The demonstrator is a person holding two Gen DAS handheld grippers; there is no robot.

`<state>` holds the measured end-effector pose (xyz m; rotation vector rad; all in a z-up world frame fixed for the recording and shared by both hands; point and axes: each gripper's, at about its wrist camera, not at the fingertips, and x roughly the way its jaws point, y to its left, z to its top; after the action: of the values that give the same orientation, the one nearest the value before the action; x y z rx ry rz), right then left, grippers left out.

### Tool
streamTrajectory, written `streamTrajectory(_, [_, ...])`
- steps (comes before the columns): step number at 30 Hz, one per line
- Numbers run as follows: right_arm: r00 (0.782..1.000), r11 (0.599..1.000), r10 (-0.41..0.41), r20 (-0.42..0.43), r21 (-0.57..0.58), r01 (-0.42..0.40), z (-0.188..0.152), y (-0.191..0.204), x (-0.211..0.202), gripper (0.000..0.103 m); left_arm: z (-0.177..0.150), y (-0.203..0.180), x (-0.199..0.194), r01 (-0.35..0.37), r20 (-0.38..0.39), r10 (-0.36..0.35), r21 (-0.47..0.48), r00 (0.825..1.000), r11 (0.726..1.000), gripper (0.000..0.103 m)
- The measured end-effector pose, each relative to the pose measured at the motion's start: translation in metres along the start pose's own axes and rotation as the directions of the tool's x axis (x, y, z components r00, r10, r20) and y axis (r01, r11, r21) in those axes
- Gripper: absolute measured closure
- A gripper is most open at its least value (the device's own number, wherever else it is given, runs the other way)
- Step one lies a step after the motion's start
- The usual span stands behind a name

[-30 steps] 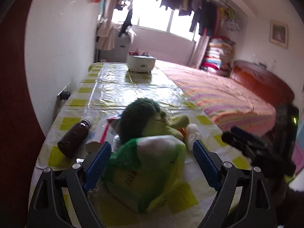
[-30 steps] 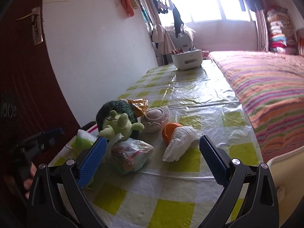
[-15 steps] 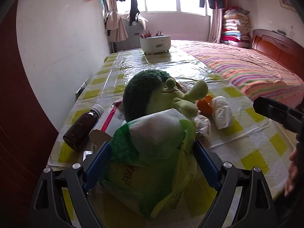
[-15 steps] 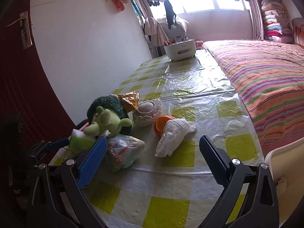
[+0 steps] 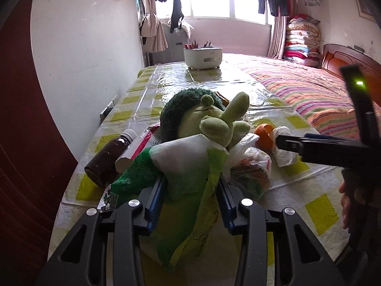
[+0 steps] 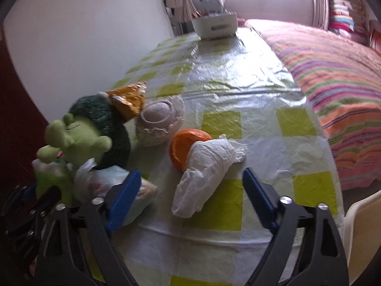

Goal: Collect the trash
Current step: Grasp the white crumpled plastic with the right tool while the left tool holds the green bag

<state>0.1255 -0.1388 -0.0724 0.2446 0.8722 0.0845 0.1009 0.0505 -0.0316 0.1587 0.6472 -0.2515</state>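
My left gripper (image 5: 191,186) is shut on a green and white plastic bag (image 5: 188,166) at the table's near edge. The bag also shows at the left of the right wrist view (image 6: 51,178). My right gripper (image 6: 190,188) is open, its blue fingers on either side of a crumpled white tissue (image 6: 207,174) that leans on an orange peel (image 6: 185,143). The tissue (image 5: 284,152) and peel (image 5: 264,135) also show in the left wrist view, behind the right gripper. A clear bag of scraps (image 5: 250,169) lies between the two grippers.
A green plush doll (image 5: 202,121) sits behind the bag. A brown bottle (image 5: 109,157) lies to its left. A gold wrapper (image 6: 129,97), a knitted white hat (image 6: 159,121) and a white tub (image 6: 214,25) are farther back. A striped bed (image 6: 333,71) runs along the right.
My left gripper has closed from wide open onto the green and white bag. My right gripper has moved forward and down around the tissue.
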Motion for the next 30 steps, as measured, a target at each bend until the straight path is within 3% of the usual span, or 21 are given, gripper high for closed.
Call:
streamTrajectory(2, [0.999, 0.999, 0.012, -0.051, 0.03, -0.011, 0.003, -0.006, 0.016, 0.043, 0.0, -0.002, -0.004, -0.014, 0.018, 0.014, 0.005, 1.0, 1.0, 0.063])
streamTrajectory(3, [0.997, 0.999, 0.024, -0.076, 0.047, -0.021, 0.002, -0.009, 0.023, 0.044, 0.0, -0.002, -0.006, -0.016, 0.026, 0.016, 0.005, 1.0, 1.0, 0.064])
streamTrajectory(4, [0.997, 0.998, 0.033, -0.075, 0.059, -0.029, 0.001, -0.011, 0.026, 0.047, 0.0, -0.002, -0.008, -0.016, 0.034, 0.016, 0.004, 0.999, 1.0, 0.064])
streamTrajectory(7, [0.997, 0.998, 0.036, -0.073, 0.044, -0.033, 0.0, -0.009, 0.025, 0.075, 0.003, -0.002, -0.013, -0.017, 0.059, 0.017, -0.003, 0.998, 1.0, 0.064])
streamTrajectory(9, [0.998, 0.998, 0.039, -0.047, 0.047, -0.037, -0.001, -0.007, 0.019, 0.079, 0.005, -0.001, -0.019, -0.013, 0.084, 0.014, -0.01, 0.996, 1.0, 0.064])
streamTrajectory(19, [0.989, 0.997, 0.058, 0.135, 0.036, -0.063, -0.01, -0.006, -0.039, 0.082, 0.007, -0.009, -0.038, 0.025, 0.159, -0.021, -0.022, 0.987, 0.999, 0.064])
streamTrajectory(30, [0.956, 0.977, 0.069, 0.284, 0.173, -0.122, -0.028, -0.043, -0.09, 0.082, 0.007, -0.048, -0.05, 0.072, 0.17, -0.073, 0.011, 0.983, 0.997, 0.064])
